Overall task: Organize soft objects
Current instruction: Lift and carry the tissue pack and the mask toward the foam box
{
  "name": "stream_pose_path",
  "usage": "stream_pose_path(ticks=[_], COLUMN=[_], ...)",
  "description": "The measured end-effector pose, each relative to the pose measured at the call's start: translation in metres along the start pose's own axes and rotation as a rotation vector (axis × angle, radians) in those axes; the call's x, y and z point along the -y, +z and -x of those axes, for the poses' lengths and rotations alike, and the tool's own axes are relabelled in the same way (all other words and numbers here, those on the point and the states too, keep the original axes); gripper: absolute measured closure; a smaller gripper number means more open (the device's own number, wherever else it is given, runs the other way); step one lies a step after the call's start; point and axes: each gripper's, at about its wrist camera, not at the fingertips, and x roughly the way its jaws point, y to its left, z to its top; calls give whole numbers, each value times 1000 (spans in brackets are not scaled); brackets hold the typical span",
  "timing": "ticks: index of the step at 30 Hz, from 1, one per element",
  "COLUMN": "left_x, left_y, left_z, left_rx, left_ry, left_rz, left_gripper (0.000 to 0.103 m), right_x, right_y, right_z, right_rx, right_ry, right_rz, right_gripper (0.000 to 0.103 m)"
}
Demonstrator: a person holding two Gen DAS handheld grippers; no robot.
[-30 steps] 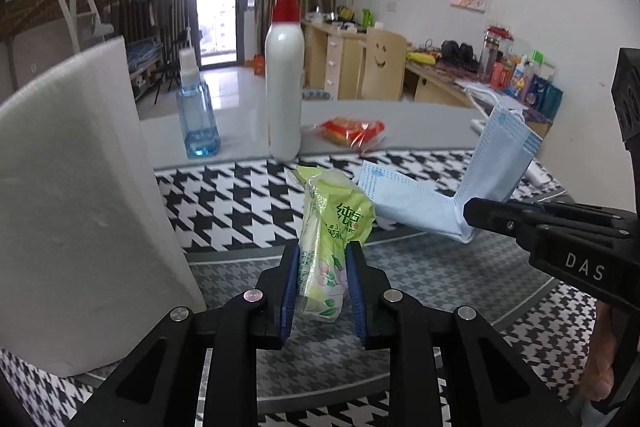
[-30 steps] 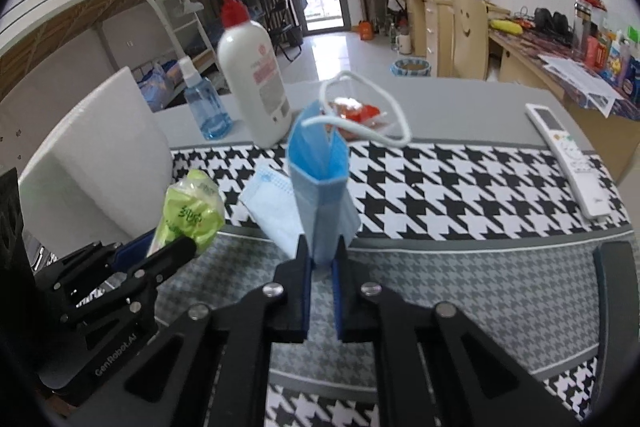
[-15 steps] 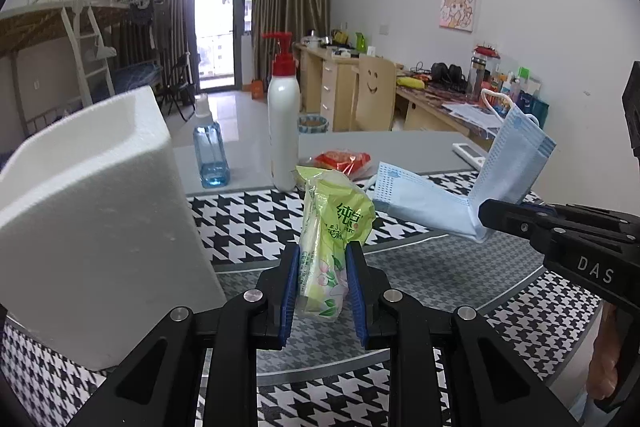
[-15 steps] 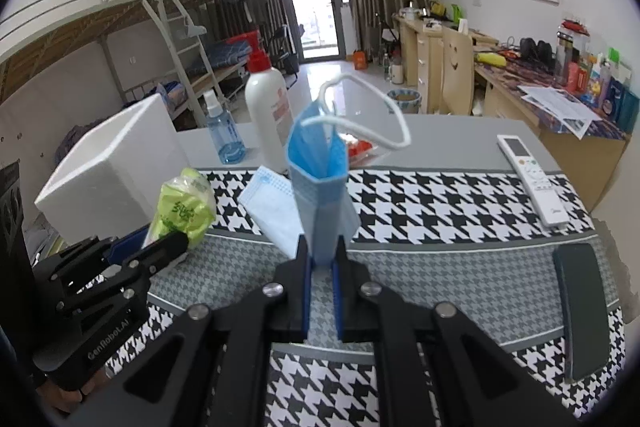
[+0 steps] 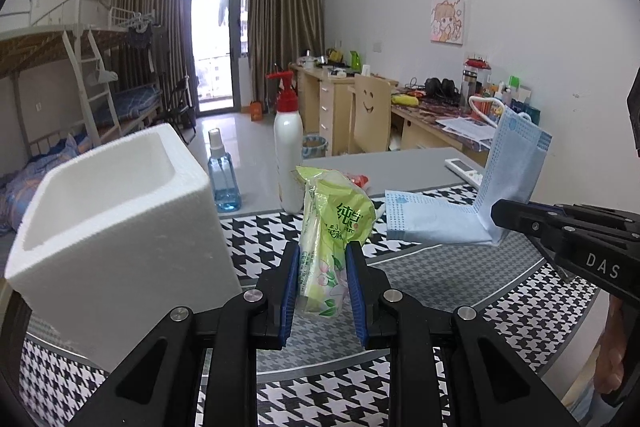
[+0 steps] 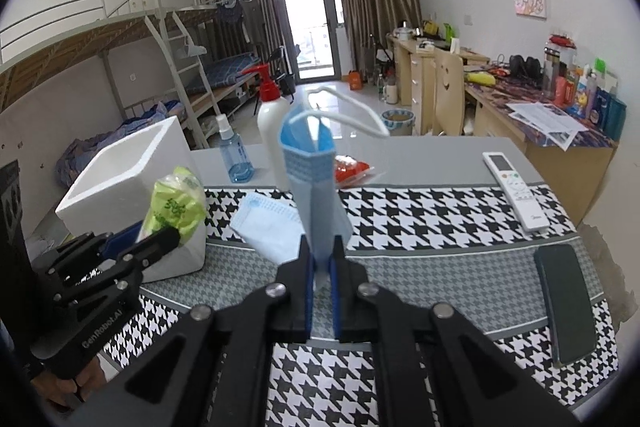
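At the bottom centre of the left wrist view, the left gripper was clamped on a green tissue pack, its blue pads pressing the pack's lower sides while the crumpled top stood up toward mid-frame, clear of the table. At the bottom centre of the right wrist view, the right gripper was pinched tight on the lower end of a blue face mask, which rose upright through the middle of the frame with its white ear loop arching to the right at the top; a second fold of the mask hung down to the left of the jaws. Under both lay a houndstooth table mat with a grey band across the middle. At the left of the left wrist view stood an open white foam box, just beside the tissue pack. At the right of the right wrist view a dark phone lay on the mat, and further up a white remote control. Beyond the mat, on the grey tabletop, stood a white pump bottle with a red top, a blue spray bottle to its left, and a red snack packet near the centre.
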Motion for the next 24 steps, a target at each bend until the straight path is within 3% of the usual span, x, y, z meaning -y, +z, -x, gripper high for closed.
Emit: stream_pose_path(ticks=[24], left_x=[-19], left_y=[29], left_z=[34], left_rx=[137], left_ry=[64], left_rz=[-29], left_gripper=[78], right_x=[-14], right_y=[20], right_z=[26], right_rx=[125], right_ry=[38], right_rz=[-7], right_gripper=[95])
